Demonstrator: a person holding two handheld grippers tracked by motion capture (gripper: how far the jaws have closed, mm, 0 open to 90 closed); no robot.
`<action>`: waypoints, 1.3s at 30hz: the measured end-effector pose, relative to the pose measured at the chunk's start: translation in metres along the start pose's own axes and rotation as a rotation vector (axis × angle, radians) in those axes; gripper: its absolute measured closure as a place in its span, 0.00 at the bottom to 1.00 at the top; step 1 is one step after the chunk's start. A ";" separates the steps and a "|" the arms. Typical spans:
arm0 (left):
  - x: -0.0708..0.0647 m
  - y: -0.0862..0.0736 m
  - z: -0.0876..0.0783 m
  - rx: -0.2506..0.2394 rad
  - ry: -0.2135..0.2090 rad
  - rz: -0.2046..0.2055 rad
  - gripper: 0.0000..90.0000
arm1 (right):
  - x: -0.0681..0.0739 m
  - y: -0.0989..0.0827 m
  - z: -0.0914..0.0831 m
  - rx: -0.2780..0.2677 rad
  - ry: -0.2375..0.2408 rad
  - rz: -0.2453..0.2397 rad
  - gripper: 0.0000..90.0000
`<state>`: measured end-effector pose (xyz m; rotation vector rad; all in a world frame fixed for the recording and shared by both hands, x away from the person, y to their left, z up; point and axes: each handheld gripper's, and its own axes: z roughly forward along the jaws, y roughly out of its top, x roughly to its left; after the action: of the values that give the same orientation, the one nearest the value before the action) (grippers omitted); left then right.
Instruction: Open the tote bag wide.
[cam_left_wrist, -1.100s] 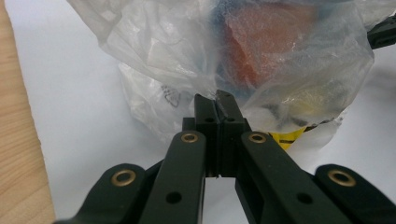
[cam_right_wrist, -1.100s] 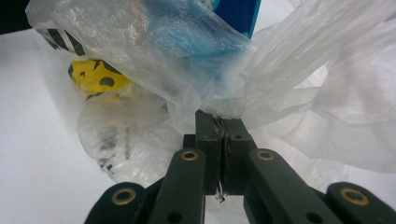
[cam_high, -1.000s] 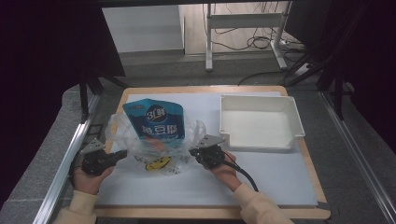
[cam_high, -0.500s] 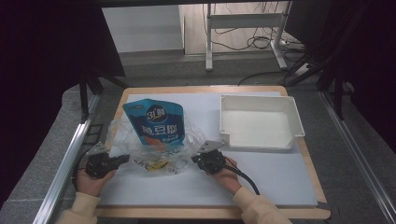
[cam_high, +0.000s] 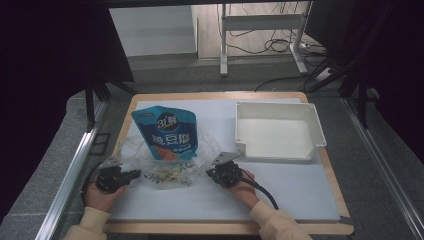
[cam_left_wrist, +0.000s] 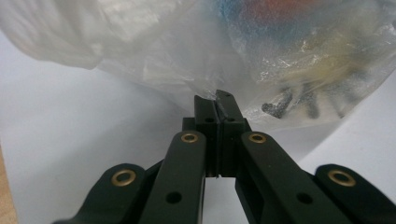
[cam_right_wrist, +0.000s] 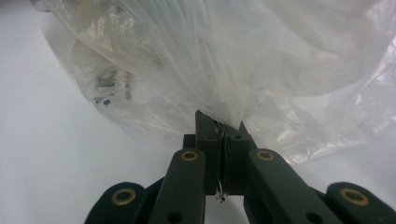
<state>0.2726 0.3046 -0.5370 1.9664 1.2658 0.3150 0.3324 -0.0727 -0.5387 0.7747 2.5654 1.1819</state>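
Nearest me, I am pinching the clear plastic bag (cam_high: 160, 167) at its two opposite edges: my left gripper (cam_left_wrist: 217, 105) is clamping its jaws together on a fold of film, and my right gripper (cam_right_wrist: 219, 125) is doing likewise on a gathered pleat; gripping both sides is, I judge, keeping the mouth spread and the film taut so the contents can slide. Just beyond, the blue snack pouch (cam_high: 169, 132) is lying partly inside the bag on the white mat (cam_high: 300, 190); farther right, the white tray (cam_high: 277, 131) is waiting empty, well apart from the bag.
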 end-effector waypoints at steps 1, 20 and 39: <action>0.000 -0.002 0.002 0.013 0.003 0.002 1.00 | 0.000 0.000 0.000 0.005 0.001 0.004 0.96; -0.001 -0.005 0.011 0.044 0.014 0.006 1.00 | -0.002 -0.001 -0.002 0.024 0.004 0.009 0.95; -0.002 -0.004 0.012 0.045 0.003 0.004 1.00 | -0.010 0.005 -0.089 -0.171 -0.035 0.058 0.59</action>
<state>0.2756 0.2989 -0.5475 2.0073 1.2814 0.2944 0.3074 -0.1330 -0.4772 0.8279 2.3907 1.3711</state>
